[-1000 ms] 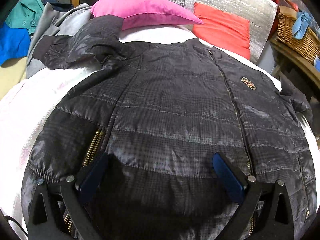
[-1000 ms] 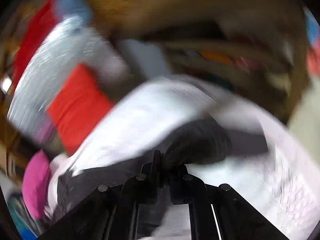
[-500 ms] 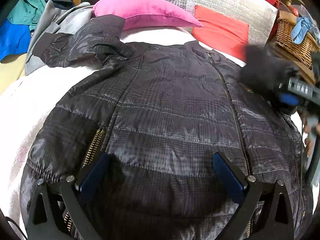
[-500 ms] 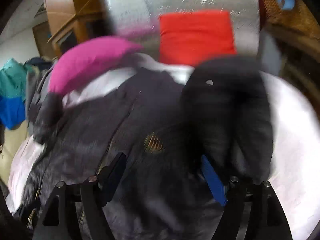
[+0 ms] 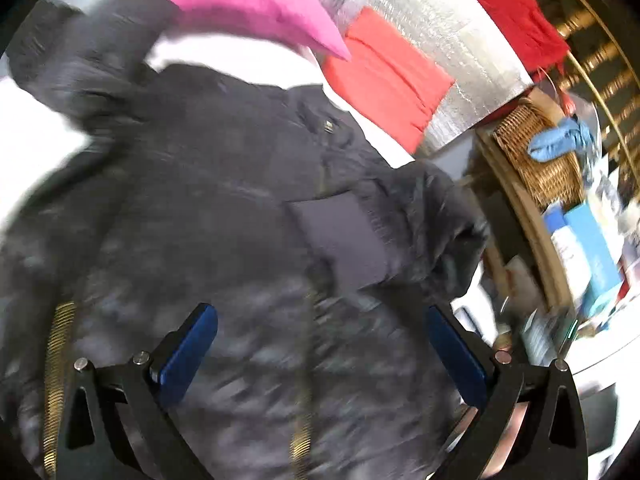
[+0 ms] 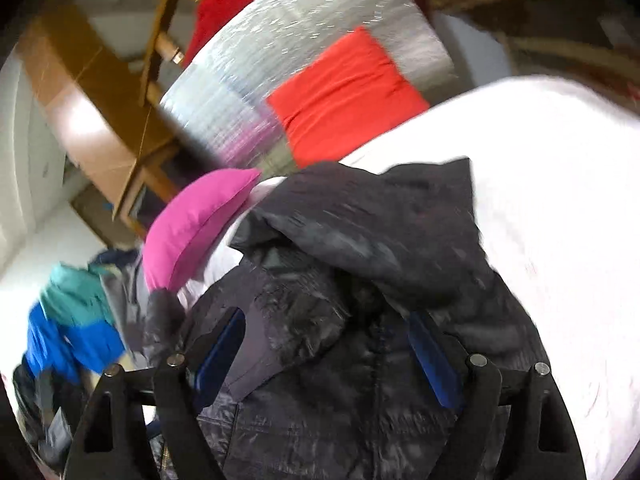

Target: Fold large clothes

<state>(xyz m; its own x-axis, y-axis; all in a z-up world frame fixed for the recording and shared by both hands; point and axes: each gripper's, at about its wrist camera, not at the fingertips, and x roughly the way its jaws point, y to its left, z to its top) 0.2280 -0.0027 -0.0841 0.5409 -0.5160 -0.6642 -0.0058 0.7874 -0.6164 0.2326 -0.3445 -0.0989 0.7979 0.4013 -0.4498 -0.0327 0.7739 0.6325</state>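
Left wrist view shows the bed [image 5: 24, 128] under its white cover, with my black jacket [image 5: 208, 216] spread flat on it, front up. The jacket's long axis runs from the hem near me to the collar far off, pointing at the pink pillow [image 5: 240, 4] and red cushion [image 5: 384, 80]. Its right sleeve [image 5: 400, 224] now lies folded in across the chest; a second ago it hung off the bed's right edge. The left sleeve [image 5: 80, 52] stretches out far left, unfolded as before. My left gripper [image 5: 320, 344] hangs spread wide above the hem with nothing between its blue pads [image 5: 188, 348]. My right gripper [image 6: 324, 348] was clamped on the sleeve a second ago; its jaws have just been opening and now stand wide over the folded sleeve, pads off the cloth. A wicker basket [image 5: 536, 152] sits far right.
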